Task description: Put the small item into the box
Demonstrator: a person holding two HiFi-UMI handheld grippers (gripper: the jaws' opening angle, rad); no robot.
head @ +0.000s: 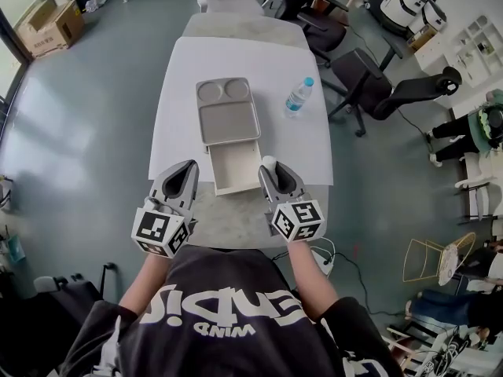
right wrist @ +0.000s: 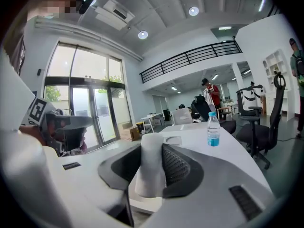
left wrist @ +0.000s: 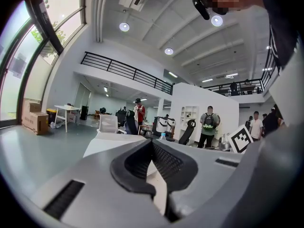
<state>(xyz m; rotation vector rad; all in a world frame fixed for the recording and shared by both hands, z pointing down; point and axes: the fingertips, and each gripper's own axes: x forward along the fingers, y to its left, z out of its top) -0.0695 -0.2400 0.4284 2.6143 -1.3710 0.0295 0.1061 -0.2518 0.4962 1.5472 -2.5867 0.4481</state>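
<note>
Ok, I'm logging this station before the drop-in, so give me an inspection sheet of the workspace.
Surface: white table, standing on a grey floor.
Job's things: open box at the near edge; small white cylinder, held.
Clutter: water bottle; grey tray with two round recesses, behind the box.
Grippers: left gripper shut, empty; right gripper shut on the cylinder.
Cables: cable on the floor by a power strip.
Surroundings: office chairs, cardboard boxes, people standing.
</note>
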